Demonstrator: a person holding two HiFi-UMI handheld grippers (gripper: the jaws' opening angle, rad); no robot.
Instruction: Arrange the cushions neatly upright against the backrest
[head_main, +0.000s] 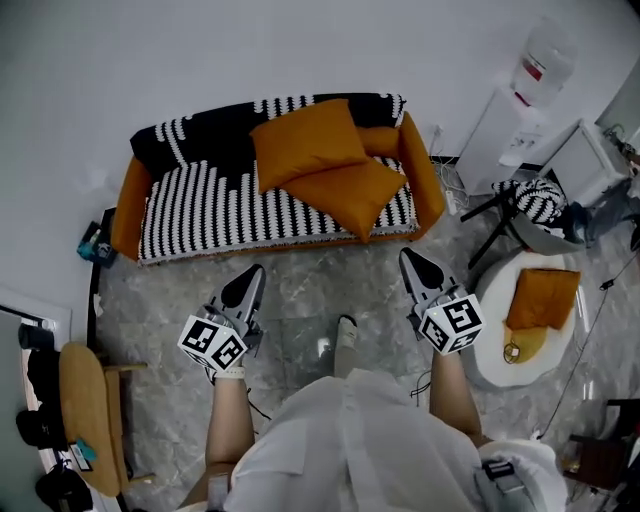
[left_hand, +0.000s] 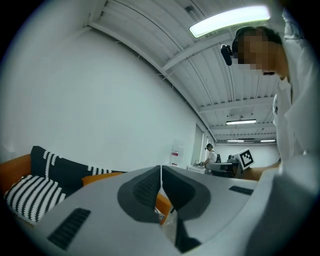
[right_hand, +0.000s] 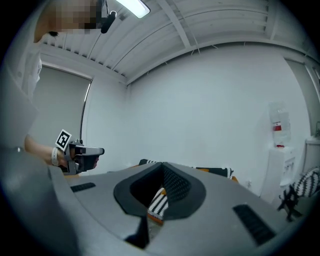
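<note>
- A sofa (head_main: 200, 205) with orange arms and a black-and-white striped knitted cover stands against the wall. Two orange square fabric cushions sit at its right end.
- The upper orange cushion (head_main: 305, 140) leans against the backrest (head_main: 190, 140), tilted with one corner up. The lower orange cushion (head_main: 348, 195) lies flat on the seat, its far edge meeting the upper one and a corner reaching the seat's front edge.
- A third orange cushion (head_main: 543, 297) lies on a low white round table (head_main: 495, 340) to the right, well apart from the sofa.
- The left claw (head_main: 245, 288) has its jaws together on nothing, and the right claw (head_main: 421, 268) is likewise closed and empty. Both hang over the grey marbled floor (head_main: 300, 290), near the sofa's front but short of it.
- The cushions look plump, soft and light, and not fragile. The matte fabric should crease into a pinch without slipping, though a cushion lifted by one corner will likely sag.
- The best hold is probably a seam edge or corner. For the flat cushion that means one claw on each side, to stand it up.
- An orange patch (head_main: 381, 140) behind the upper cushion may be another cushion or the sofa's own upholstery; I cannot tell which.
- Both gripper views show only slivers of the sofa past the claw bodies.
</note>
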